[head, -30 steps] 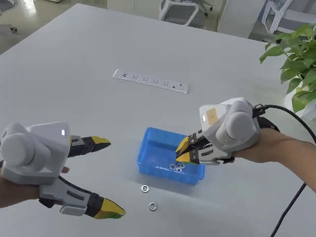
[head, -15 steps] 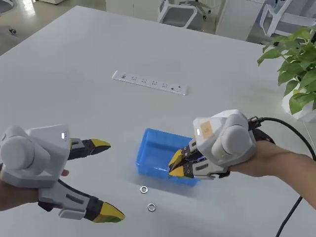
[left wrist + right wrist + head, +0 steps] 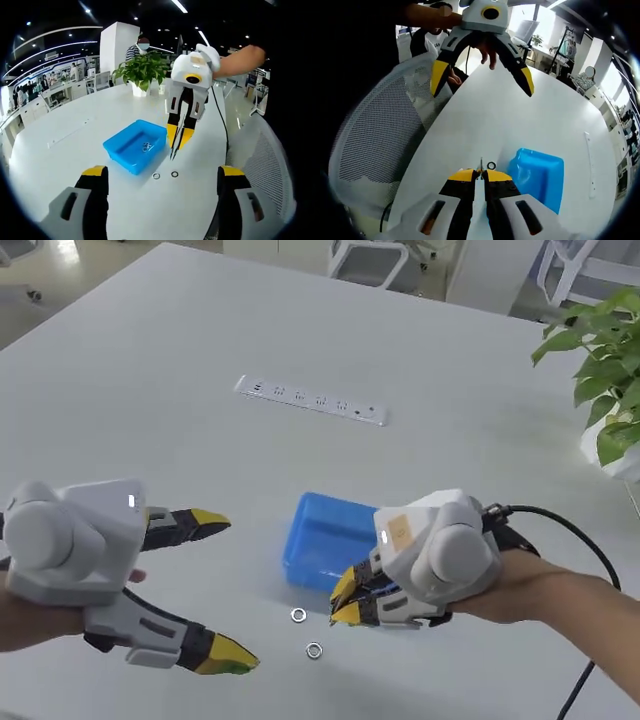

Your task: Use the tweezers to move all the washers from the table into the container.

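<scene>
Right in front of the blue container, on the bare table, two washers are sitting loose, near each other but not touching, and as far as I can see they're what's left to grab. A few more are lying inside the container in the left gripper view. Right gripper has its jaws squeezed together on the tweezers, which poke out forward and down past the jaws; can't tell if the prongs themselves are parted. The bit that matters: in the right gripper view the tweezer tip hangs just beside one washer, which lies a touch off to the container side of the tip. So my guess is it needs a small nudge sideways and down before pinching. Washers lie flat and round, so there's no long axis to line up. Left gripper is spread wide, holding nothing, well off to the side, so the right one's clearly nearer.
</scene>
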`<move>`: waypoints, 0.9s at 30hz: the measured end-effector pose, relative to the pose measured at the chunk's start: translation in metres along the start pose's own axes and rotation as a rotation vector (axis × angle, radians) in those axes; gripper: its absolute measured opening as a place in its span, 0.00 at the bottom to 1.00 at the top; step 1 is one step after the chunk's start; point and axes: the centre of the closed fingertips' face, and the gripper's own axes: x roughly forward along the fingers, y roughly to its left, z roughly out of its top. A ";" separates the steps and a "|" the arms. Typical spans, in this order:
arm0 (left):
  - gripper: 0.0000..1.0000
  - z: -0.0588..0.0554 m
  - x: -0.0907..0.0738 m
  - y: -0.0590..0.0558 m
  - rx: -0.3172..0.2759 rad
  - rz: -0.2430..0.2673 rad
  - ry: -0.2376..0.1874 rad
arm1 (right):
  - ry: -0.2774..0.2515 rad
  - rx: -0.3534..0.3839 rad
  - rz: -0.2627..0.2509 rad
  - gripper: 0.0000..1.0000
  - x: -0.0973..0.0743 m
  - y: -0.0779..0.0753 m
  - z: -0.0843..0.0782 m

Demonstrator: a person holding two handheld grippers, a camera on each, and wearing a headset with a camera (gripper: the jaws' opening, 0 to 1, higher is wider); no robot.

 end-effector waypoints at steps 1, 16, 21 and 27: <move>0.95 0.000 0.001 -0.001 0.001 -0.003 0.001 | 0.002 0.001 0.004 0.08 0.001 0.002 -0.001; 0.72 0.007 0.012 -0.015 0.047 -0.050 -0.004 | -0.003 0.002 0.023 0.08 0.021 0.016 -0.005; 0.64 0.010 0.017 -0.019 0.054 -0.068 -0.002 | 0.000 0.002 0.031 0.08 0.025 0.018 -0.006; 0.51 0.016 0.023 -0.028 0.069 -0.105 -0.001 | 0.004 0.000 0.036 0.08 0.031 0.021 -0.008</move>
